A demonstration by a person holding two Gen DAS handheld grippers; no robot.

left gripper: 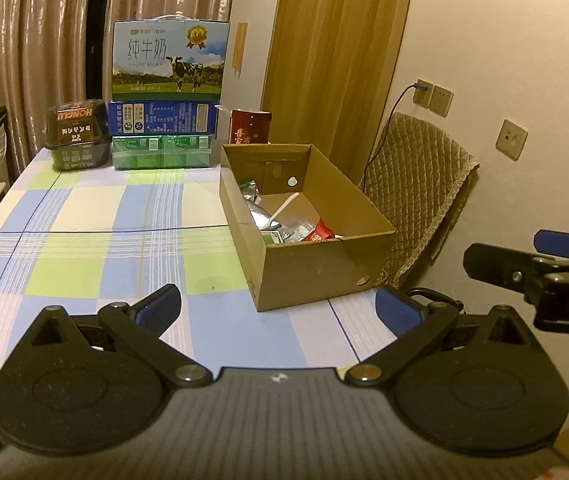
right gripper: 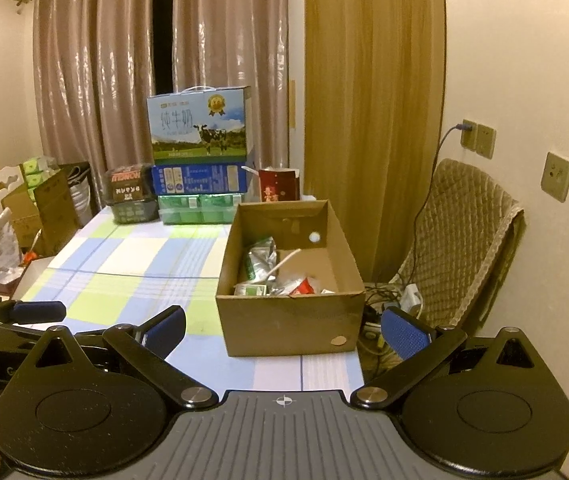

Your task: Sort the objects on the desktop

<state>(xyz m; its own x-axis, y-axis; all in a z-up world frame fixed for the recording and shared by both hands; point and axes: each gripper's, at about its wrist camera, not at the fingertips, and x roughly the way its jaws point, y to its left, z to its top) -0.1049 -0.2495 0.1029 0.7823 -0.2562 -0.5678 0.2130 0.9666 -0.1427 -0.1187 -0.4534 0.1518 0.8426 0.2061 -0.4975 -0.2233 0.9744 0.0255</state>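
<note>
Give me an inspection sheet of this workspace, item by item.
Surface: checked tablecloth, bare in the middle.
Job's things: open cardboard box holds packets and a white spoon.
Clutter: stacked milk cartons, black tub, red carton at the far edge.
Grippers: left gripper and right gripper open, holding nothing.
Cables: cord plugged into wall socket; tangle on floor beside box.
Surroundings: curtains, padded chair.

A lived-in home room is shown: a table covered by a checked tablecloth [left gripper: 96, 216], long curtains [right gripper: 96, 80] drawn behind it, a quilt-padded chair [right gripper: 460, 240], wall sockets [right gripper: 478, 138], and stacked milk cartons [left gripper: 168, 60] stored at the far edge.
</note>
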